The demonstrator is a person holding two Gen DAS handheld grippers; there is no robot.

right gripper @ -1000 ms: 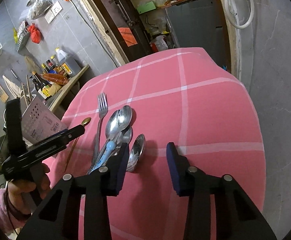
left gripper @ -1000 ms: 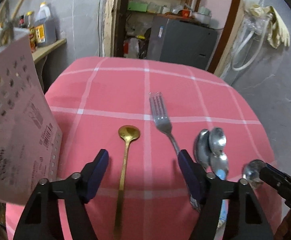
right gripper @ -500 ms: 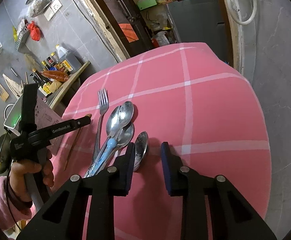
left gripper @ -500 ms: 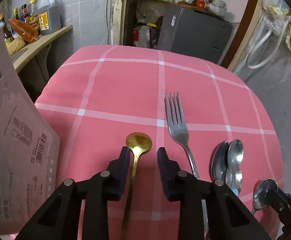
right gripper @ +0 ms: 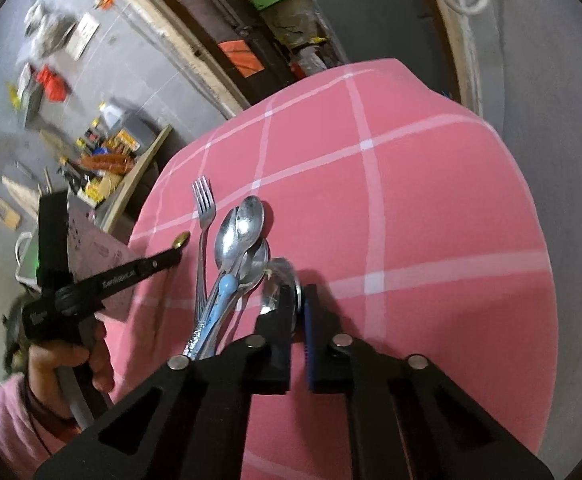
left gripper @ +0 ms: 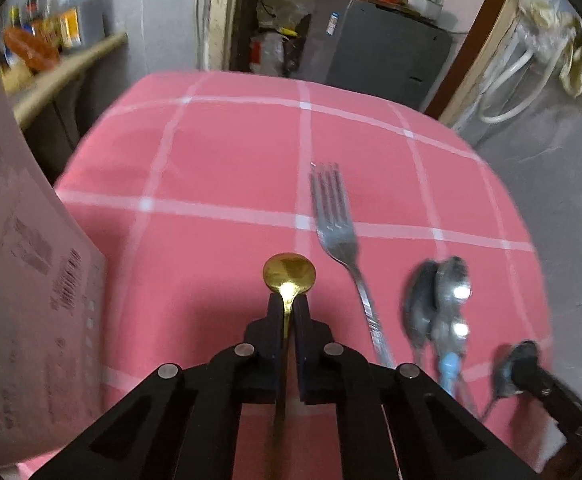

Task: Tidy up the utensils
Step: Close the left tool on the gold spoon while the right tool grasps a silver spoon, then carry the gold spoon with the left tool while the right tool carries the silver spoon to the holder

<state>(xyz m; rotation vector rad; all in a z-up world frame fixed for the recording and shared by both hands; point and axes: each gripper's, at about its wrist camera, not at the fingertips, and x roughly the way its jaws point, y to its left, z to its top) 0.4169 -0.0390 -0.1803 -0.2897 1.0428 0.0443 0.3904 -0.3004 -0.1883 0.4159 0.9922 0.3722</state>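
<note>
Gold metal teaspoon [left gripper: 289, 276] sat clamped at neck in my left gripper [left gripper: 289, 312], on pink checked tablecloth [left gripper: 231, 168]. Judged it light, stiff, slick; neck hold fair, mid-handle would balance better. Long axis ran along my fingers, bowl pointing away, toward far table edge. My right gripper [right gripper: 298, 312] pinched small steel spoon [right gripper: 279, 280] at bowl rim. Steel fork [left gripper: 337, 232] lay just beside, tines away.

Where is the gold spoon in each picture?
Left wrist view: gold spoon at bottom centre, its neck pinched in the left gripper.
Right wrist view: only its bowl shows at middle left, at the left gripper's tip.
Shared landmark: the fork, just right of the spoon in both.
</note>
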